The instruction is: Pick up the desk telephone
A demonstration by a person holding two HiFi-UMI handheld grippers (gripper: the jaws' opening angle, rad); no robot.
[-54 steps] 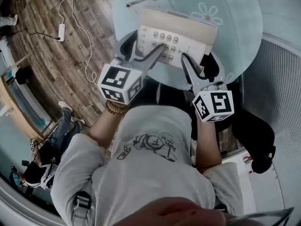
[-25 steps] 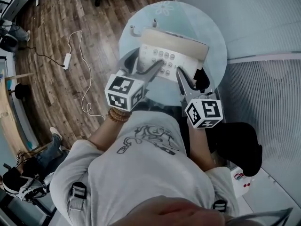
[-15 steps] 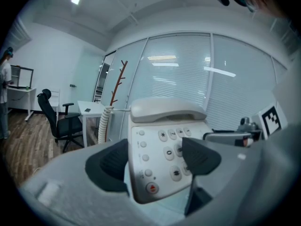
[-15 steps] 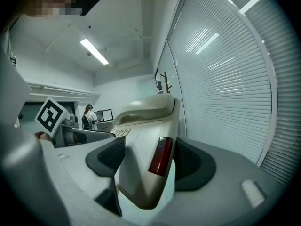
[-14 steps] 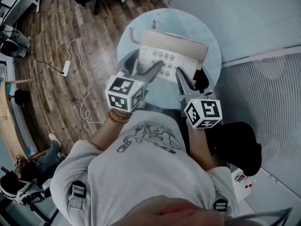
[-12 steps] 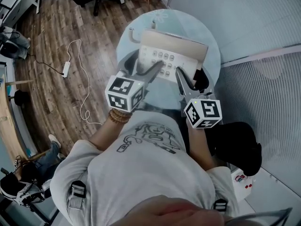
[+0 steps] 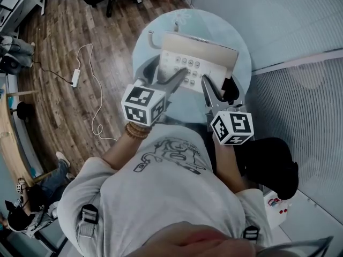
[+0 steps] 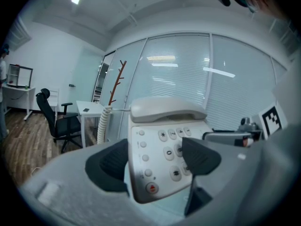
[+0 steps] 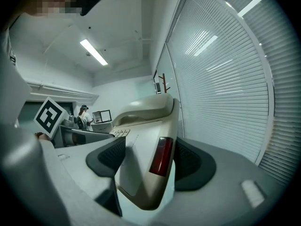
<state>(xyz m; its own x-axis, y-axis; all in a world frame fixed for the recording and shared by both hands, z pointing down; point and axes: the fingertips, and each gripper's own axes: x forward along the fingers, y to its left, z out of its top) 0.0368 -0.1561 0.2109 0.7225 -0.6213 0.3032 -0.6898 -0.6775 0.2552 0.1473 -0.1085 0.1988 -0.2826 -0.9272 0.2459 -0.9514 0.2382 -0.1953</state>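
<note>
Wooden plank floor [image 7: 59,42] fills the left of the head view, and a white power strip [image 7: 75,78] lies on it with its thin white cable [image 7: 92,98] looping toward the person.

Next comes the left gripper [image 7: 163,75], clenched on the near left corner of the beige push-button desk telephone [image 7: 195,63]. In the left gripper view [image 8: 155,161] one dark pad presses the telephone's [image 8: 160,145] outer side and the other lies on the keypad, beside a small red-marked key [image 8: 151,189]. The beige handset [image 8: 167,109] rests in its cradle at the far end, and a white coiled cord [image 8: 102,124] hangs at its left.

The telephone sits between the two grippers over the round pale-blue glass desk [image 7: 185,108], tilted, with its near edge apparently raised off the top.

The right gripper [image 7: 218,90] grasps the telephone's right side. In the right gripper view [image 9: 149,160] both pads squeeze the body [image 9: 136,173], one just beside a dark red strip [image 9: 161,157].

White slatted blinds [image 7: 305,100] cover the wall at far right.
</note>
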